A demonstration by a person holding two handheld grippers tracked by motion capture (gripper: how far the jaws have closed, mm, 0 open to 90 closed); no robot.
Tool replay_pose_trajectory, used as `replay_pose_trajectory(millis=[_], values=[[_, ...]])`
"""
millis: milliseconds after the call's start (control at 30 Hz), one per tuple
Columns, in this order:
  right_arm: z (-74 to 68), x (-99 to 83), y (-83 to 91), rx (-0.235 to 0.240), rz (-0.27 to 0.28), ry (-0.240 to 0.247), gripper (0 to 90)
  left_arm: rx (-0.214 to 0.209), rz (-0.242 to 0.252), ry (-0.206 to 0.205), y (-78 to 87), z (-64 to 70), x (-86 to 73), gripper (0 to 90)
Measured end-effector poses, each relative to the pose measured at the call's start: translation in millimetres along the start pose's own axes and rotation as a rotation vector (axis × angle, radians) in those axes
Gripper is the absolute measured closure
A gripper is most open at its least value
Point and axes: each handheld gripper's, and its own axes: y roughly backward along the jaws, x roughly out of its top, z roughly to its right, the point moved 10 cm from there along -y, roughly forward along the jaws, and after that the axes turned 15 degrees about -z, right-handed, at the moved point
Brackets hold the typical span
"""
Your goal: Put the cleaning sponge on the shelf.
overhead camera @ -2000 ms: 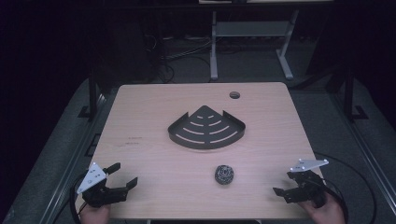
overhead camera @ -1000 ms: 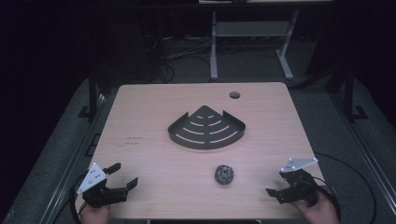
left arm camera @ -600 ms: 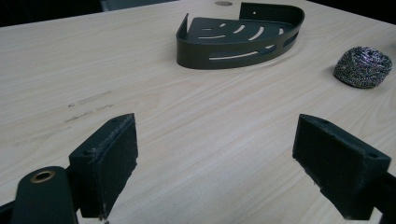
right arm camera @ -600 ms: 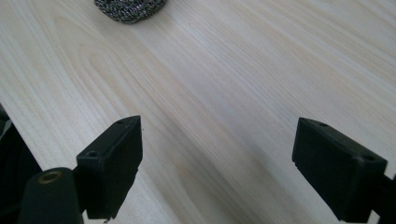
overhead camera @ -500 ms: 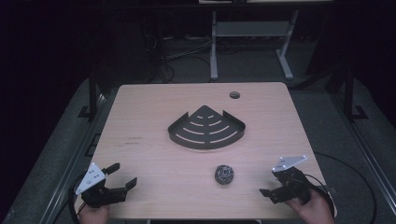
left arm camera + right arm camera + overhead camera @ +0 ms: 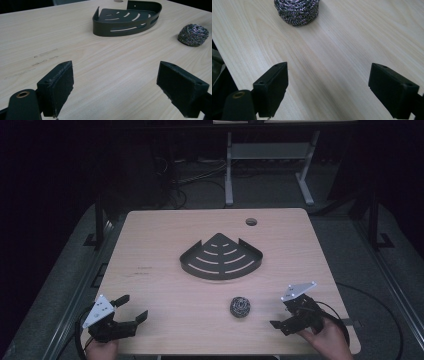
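Your right hand-held gripper (image 6: 286,317) sits near the surface's (image 6: 150,250) front right corner, jaws spread wide and empty, aimed at the steel scrubber (image 6: 240,306) just ahead. Bring it in low and level so the scrubber ends up centred between the pads (image 6: 273,86) before you squeeze. Your left hand-held gripper (image 6: 131,308) rests wide and empty by the front left corner. Since two seconds ago, the right one has crept toward the scrubber; the shelf basket (image 6: 221,258) hasn't moved.
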Motion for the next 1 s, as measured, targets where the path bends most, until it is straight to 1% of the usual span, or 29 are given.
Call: replay_pose_trajectory(millis=[233, 333, 467, 533, 700, 867, 933, 1000], values=[[-6.1, 10.2, -3.0, 0.014, -0.006, 0.023, 15.6, 0.003, 0.006, 0.008, 1.4, -1.5, 0.0, 13.4], [-11.9, 18.4, -5.2, 0.018, -0.017, 0.050, 15.6, 0.001, 0.006, 0.006, 1.1, -1.2, 0.4, 13.4], [-14.5, 23.9, -8.1, 0.023, -0.028, 0.063, 15.7, 0.001, 0.006, 0.005, 1.6, -1.4, 0.1, 13.4], [-18.0, 29.6, -10.5, 0.026, -0.039, 0.081, 15.6, 0.004, 0.006, 0.006, 1.4, -1.5, 0.3, 13.4], [-21.5, 37.3, -11.8, 0.027, -0.046, 0.101, 15.6, -0.002, 0.007, 0.006, 1.5, -0.6, 0.3, 13.3], [-25.0, 48.9, -13.3, 0.026, -0.051, 0.135, 15.6, 0.000, 0.007, 0.003, 1.8, -1.6, 0.3, 13.4], [-27.3, 54.9, -14.7, 0.028, -0.055, 0.149, 15.7, -0.002, 0.011, 0.009, 2.0, -1.6, 0.3, 13.4], [-28.5, 56.2, -15.2, 0.033, -0.057, 0.150, 15.6, -0.001, 0.011, 0.010, 2.2, -1.7, 0.2, 13.4]])
